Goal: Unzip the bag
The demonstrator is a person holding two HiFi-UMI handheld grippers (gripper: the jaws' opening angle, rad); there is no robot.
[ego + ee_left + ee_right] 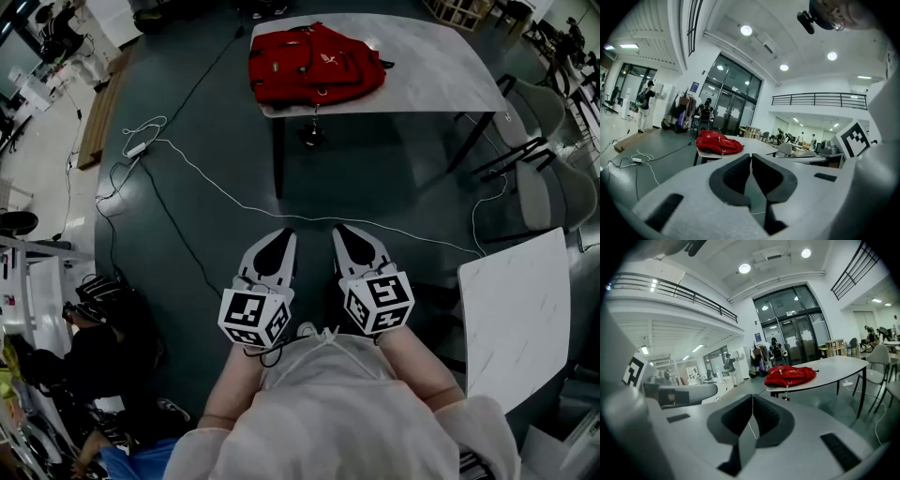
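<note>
Head view: bag point(314, 64) far beyond left gripper point(280, 236) and right gripper point(343, 232), jaws pressed together.

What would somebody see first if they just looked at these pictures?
The bright red bag lies on the pale table, far ahead across the dark floor. Nearer, the left gripper and right gripper sit side by side close to the person, both shut and empty.

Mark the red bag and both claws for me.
red bag point(314, 64), head view, middle of its front panel.
left claw point(281, 236), head view, between its shut fingertips.
right claw point(344, 232), head view, between its shut fingertips.
</note>
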